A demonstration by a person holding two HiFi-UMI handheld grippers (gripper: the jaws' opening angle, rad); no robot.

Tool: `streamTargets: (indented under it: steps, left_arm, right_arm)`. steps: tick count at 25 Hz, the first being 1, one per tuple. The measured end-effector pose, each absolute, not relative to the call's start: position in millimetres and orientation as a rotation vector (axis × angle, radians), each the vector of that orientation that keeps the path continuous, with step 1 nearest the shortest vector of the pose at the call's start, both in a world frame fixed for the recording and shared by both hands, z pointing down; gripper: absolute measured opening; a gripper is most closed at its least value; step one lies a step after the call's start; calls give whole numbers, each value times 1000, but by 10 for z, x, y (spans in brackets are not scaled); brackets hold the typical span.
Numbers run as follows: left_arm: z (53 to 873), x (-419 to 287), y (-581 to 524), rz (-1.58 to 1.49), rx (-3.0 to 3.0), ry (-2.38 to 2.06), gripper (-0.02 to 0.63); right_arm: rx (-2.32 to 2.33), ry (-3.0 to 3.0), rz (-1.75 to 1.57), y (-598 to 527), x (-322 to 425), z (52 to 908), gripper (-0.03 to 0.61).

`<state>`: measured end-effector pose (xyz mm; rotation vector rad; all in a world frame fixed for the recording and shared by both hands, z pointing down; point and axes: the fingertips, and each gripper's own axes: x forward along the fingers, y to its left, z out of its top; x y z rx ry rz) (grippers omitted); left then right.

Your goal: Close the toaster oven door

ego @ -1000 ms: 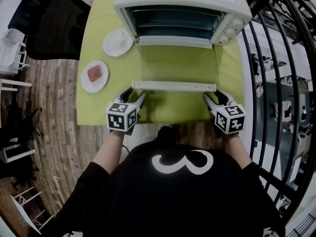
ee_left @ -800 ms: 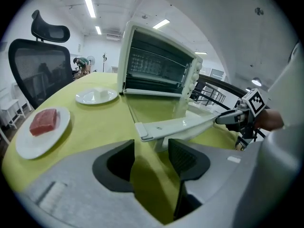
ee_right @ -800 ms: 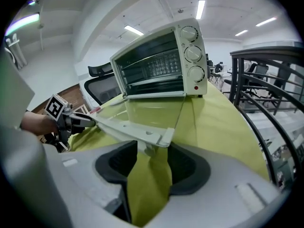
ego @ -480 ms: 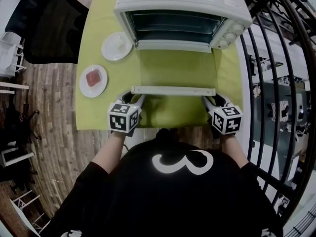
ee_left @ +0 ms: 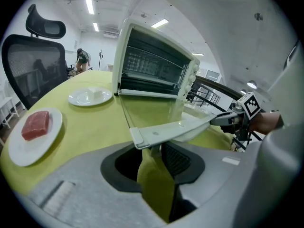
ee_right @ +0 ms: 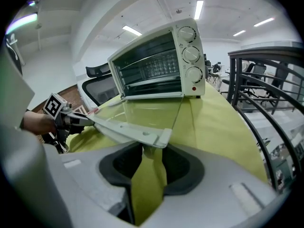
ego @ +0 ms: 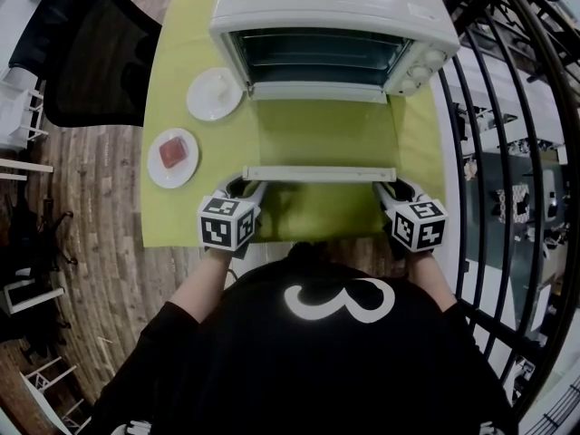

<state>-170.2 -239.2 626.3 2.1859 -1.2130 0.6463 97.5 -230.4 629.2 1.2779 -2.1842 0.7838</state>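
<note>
- Both sets of jaws have just been closing in: the left gripper (ego: 243, 187) is narrowing around the left end of the door handle (ego: 319, 174), and the right gripper (ego: 392, 188) is doing the same at the right end.
- Neither is looking clamped yet. That's 2 half-open grippers with a handle end sitting between the jaws.
- The door (ego: 322, 139) is lying flat open just ahead of both grippers, with the toaster oven (ego: 335, 7) beyond it.
- I'm guessing this is the grab before the lift, so the door isn't swinging shut yet.
</note>
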Motion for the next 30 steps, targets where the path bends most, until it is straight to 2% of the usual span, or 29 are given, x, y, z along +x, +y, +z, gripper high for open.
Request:
streamTargets:
  steps: [7,9,30]
  left_arm:
    - [6078,-1694,-2408,637,2222,-1181,135]
    - [6007,-1696,-2419,629,2229,-1181,133]
    - [5194,-1674,-2651,505,2324,-1267,114]
  right_arm:
    - [1305,-2225,789,-2302,955,6106,118]
    - [1309,-2236,770,-2305,935,6034,91]
    - [1384,-2367,677,-2461,958,5244,89]
